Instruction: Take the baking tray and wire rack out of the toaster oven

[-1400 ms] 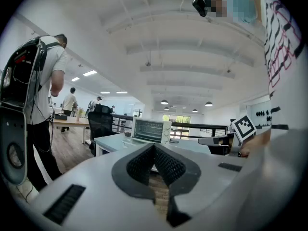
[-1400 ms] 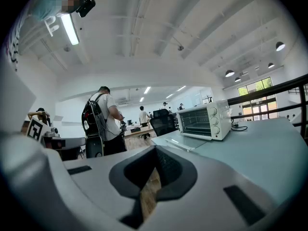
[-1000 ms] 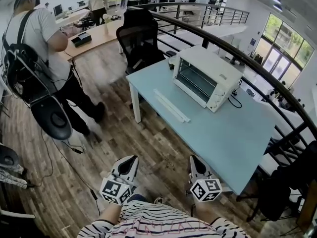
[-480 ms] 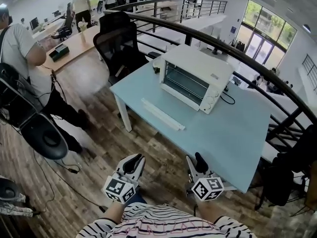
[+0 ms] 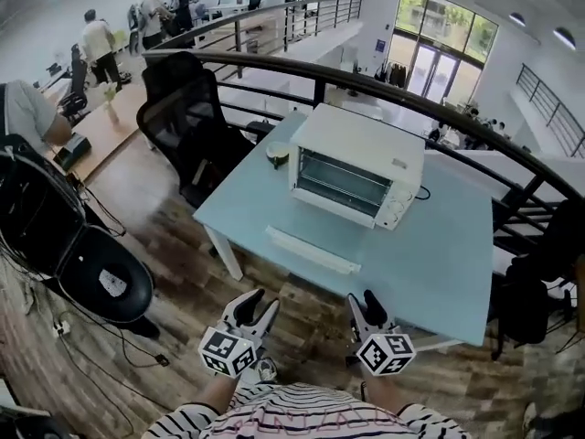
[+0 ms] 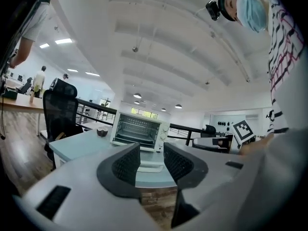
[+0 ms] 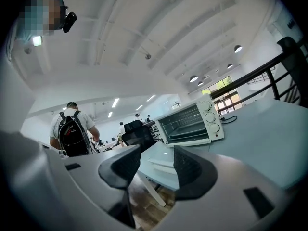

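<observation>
**Both hand-held grippers empty, short of the toaster oven**

A pale blue worktop stands on a wooden floor beside a black railing and carries the white toaster oven. The head view shows your left hand-held gripper and right hand-held gripper hovering over the floor, well short of the oven. Their own views show jaws that have just been opening, the left narrow and the right wider, with nothing between either pair. Only the left gripper view shows the wire rack clearly, inside the oven's cavity. You cannot pick out the baking tray.
</observation>
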Demonstrator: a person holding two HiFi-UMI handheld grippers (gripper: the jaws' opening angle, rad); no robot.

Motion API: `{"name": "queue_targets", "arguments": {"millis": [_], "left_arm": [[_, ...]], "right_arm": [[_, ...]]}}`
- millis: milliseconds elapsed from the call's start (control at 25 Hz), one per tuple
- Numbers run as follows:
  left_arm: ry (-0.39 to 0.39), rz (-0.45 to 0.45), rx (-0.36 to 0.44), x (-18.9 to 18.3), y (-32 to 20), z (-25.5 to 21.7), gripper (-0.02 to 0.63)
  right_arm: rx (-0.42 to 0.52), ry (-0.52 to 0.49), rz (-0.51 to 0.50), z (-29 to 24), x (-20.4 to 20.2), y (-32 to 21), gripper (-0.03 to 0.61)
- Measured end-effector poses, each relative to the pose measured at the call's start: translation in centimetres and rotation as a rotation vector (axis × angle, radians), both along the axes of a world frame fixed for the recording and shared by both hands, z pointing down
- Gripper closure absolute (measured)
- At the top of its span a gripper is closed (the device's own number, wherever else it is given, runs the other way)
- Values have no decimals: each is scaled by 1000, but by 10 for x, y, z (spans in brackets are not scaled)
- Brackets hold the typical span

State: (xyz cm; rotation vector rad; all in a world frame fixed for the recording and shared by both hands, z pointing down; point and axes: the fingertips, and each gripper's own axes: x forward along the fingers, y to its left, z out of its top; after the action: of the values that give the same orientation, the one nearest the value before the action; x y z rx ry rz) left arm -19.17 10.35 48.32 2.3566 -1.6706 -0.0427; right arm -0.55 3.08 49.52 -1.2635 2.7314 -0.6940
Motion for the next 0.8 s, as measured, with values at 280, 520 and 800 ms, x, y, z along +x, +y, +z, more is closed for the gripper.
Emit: {"name": "queue_targets", "arguments": {"millis": [280, 520, 800], "left_arm": [[8, 84, -24, -54, -28, 4, 483], [51, 149, -46, -74, -53, 18, 483], [81, 179, -75, -70, -92, 36, 483]], "right_arm": [[-14, -36, 146, 0, -33, -15, 370], [-32, -35, 239, 7, -44, -23, 370], [-56, -40, 293, 22, -43, -53, 370]]}}
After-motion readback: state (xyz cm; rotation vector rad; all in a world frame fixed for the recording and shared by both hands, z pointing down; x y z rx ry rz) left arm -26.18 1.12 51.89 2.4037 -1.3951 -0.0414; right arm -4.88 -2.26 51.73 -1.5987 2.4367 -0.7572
